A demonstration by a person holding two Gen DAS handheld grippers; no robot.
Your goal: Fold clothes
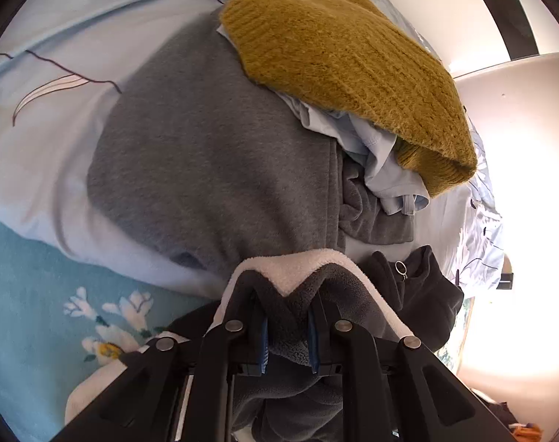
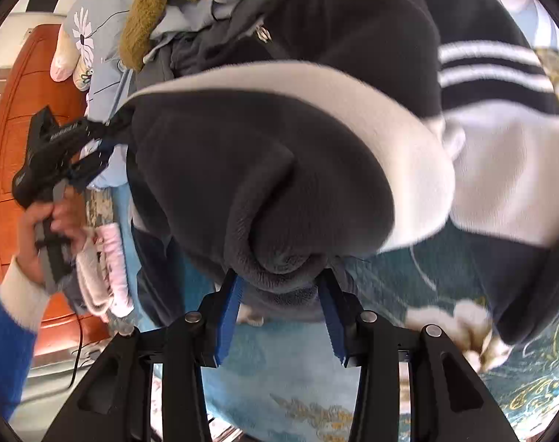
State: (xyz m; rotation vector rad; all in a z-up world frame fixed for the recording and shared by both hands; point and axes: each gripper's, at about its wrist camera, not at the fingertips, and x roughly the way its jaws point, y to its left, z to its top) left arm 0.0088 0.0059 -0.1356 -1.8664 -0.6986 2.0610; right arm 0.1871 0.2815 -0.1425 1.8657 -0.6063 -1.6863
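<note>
The left hand-held gripper (image 1: 288, 335) is clenched on a fold of the dark fleece jacket (image 1: 316, 294). Its blue pads pinch the soft cloth tight. The right hand-held gripper (image 2: 283, 305) also grips this jacket. A thick roll of the cloth is squeezed between its blue pads (image 2: 229, 313), which stand wider apart because the bunch is fat.

The jacket hangs between the two grippers, just above the near edge of the bed (image 1: 39, 169). It is dark gray and fuzzy, with a white band along one edge. It also has a white part and two white stripes (image 2: 493, 62) on a sleeve. A small metal zip ring (image 1: 400, 268) shows on the dark cloth just past the left gripper. The cloth looks thick, soft and floppy.

Here is what could go wrong. The right gripper holds a big round bunch, so the cloth could slip out if it is pulled hard. The hanging part could sag onto the blue rug (image 1: 32, 313) beside the bed. The fold could also come out crooked, because the bunched cloth hides the real edges.

Farther along the bed from the jacket lies a gray sweatshirt (image 1: 205, 154), spread flat. Past it sits a crumpled pale blue garment (image 1: 382, 162). On top of that, farthest away, rests a mustard knit sweater (image 1: 334, 55).
</note>
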